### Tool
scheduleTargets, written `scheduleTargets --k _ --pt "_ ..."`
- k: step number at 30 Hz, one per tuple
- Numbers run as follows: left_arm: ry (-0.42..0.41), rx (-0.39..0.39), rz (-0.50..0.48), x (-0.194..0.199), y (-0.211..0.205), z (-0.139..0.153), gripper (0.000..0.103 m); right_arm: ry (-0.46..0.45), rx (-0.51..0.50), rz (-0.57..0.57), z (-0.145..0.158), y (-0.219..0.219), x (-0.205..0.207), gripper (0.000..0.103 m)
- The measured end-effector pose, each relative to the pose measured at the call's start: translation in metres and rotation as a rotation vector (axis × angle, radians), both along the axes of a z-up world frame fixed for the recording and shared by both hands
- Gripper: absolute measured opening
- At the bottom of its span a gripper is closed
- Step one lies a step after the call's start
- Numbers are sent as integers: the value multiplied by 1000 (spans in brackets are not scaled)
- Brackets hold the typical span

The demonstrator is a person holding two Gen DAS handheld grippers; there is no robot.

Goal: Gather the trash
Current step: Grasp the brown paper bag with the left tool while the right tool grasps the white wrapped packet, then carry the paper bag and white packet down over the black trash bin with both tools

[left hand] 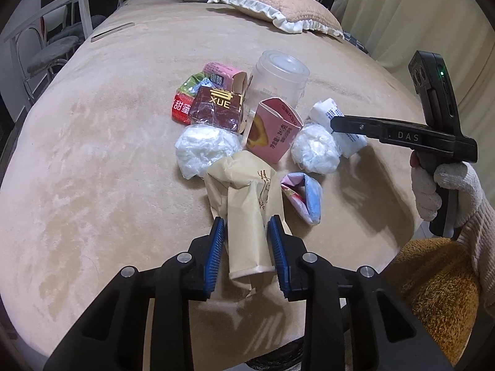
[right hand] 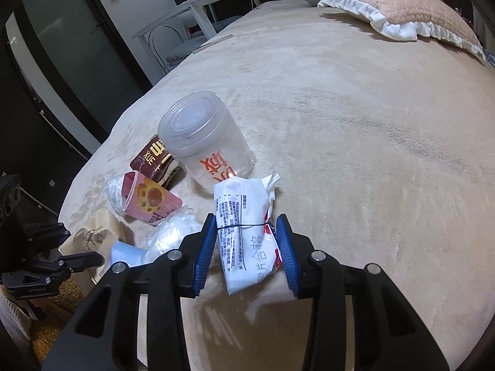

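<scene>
Straddling the brown paper bag (left hand: 247, 216) at lower centre of the left wrist view, the left gripper (left hand: 246, 252) is sitting part open, blue pads beside the bag's folded neck, not clearly pinching yet. Bag looks light, crumply; taking it at the narrow neck seems best. Moving right: pink carton (left hand: 272, 130) is standing open-topped, contents not visible; clear lidded tub (left hand: 278, 77) behind it looks empty, light, slippery. All lying clustered on the bed (left hand: 92, 154). In the right wrist view, the right gripper (right hand: 246, 252) is bracketing the white tied packet (right hand: 244, 232), part open, contact unclear. Packet looks soft, squashy.
</scene>
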State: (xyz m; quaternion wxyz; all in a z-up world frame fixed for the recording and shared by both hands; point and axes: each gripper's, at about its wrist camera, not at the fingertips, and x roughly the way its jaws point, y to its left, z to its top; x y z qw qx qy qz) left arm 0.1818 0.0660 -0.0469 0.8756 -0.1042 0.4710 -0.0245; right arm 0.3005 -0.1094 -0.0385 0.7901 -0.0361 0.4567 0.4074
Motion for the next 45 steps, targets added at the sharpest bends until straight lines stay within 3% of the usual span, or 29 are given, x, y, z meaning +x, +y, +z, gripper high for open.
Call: scheduleTargets --k 9,18,31,45 --pt "-58 -13 14 -20 -7 6 29 -73 0 -75 19 -28 -30 41" --pt "-144 -32 35 -50 -13 19 29 -196 22 -114 42 -43 -90 41" --pt "-255 -81 47 -110 -38 20 29 -200 60 -146 37 -69 -172 41" --pt "-260 -107 25 -146 -71 6 29 -179 73 -151 25 -85 -224 41"
